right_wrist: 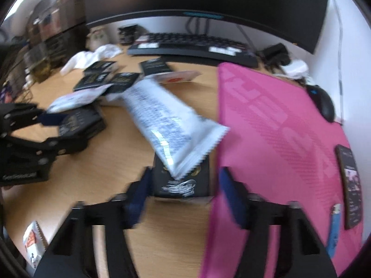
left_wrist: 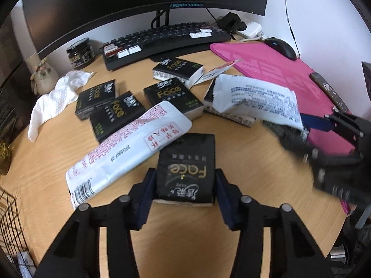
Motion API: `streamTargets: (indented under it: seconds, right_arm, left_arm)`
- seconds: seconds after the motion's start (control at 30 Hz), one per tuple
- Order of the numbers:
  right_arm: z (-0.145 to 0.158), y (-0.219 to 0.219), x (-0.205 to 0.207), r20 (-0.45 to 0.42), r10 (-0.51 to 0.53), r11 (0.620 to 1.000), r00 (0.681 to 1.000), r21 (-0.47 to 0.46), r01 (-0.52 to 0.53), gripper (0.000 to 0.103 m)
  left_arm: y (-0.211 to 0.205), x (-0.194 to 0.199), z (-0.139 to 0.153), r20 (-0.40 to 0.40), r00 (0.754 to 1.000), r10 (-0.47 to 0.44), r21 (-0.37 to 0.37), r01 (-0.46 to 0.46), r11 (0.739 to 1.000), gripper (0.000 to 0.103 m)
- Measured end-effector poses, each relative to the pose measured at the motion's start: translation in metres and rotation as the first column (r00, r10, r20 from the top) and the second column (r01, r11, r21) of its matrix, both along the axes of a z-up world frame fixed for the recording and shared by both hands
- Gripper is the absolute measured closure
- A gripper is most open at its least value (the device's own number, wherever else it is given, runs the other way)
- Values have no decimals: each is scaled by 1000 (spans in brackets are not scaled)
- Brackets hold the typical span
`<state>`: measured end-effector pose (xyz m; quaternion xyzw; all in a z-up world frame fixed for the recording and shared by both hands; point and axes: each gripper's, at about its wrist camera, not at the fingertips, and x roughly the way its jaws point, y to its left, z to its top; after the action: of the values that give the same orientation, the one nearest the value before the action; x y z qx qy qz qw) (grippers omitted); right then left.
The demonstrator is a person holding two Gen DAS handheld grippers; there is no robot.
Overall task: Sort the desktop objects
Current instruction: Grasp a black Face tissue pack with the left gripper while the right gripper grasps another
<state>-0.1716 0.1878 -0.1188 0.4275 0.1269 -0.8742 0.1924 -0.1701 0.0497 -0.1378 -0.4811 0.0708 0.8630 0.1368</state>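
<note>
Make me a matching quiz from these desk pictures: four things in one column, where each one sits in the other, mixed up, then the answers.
Things:
1. mouse
2. jar
3. phone
4. keyboard

Places:
A. on the pink mat, at its near right side
B. under the monitor, in front of its stand
C. at the pink mat's far corner, by the wall
D. left of the keyboard, beside a small vase

Pairs: 1-C, 2-D, 3-A, 4-B
</note>
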Motion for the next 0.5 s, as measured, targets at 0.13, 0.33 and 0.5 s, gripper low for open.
streamTargets:
  seconds: [0.13,0.33,0.5]
  right_arm:
    - [4,7,2,49,54,998,997,-47,-51,56]
    - [1,-7,24,74,161,987,984,-7,-161,56]
    - [-2,-9,26,53,132,991,990,-2,-132,37]
  left_arm:
    - [-11,17,0,10,999,33,-2,-33,999,50]
    - [-28,44,1,18,995,97,-12,-97,995,48]
    - [-34,43,-2,-1,991,136,-34,-136,990,29]
